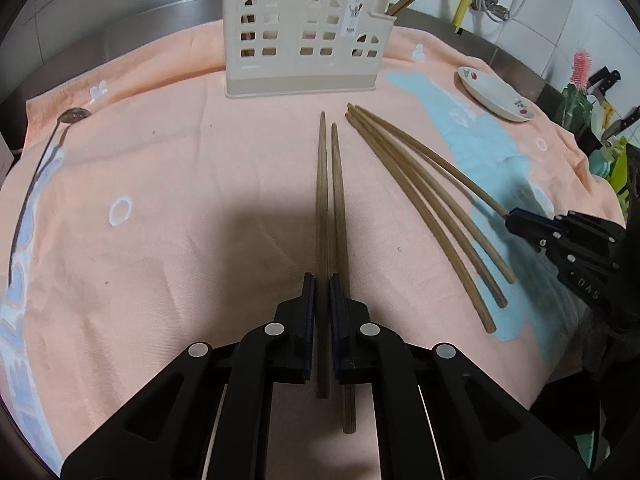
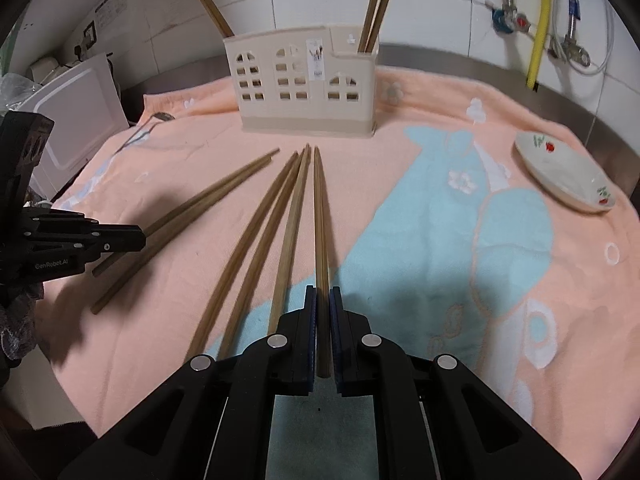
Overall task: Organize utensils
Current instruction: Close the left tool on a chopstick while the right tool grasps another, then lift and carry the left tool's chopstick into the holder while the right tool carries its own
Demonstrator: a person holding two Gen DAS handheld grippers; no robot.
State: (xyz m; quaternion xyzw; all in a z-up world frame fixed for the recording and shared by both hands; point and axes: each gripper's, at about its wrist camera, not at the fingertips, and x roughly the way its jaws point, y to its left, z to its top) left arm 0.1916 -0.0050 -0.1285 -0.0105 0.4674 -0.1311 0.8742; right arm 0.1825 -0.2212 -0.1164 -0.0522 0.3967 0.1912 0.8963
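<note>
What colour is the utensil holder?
Cream utensil holder with a darker beige base; the right wrist view shows it best.

White-tiled kitchen wall behind a steel counter

A white tiled wall [image 2: 304,4] fills the top of the frame, with a yellow hose [image 2: 540,20] and braided metal pipes [image 2: 570,4] at upper right. A stainless counter edge [image 2: 500,76] runs beneath. A white appliance [image 2: 76,120] stands at left under a wall socket [image 2: 86,40].
</note>
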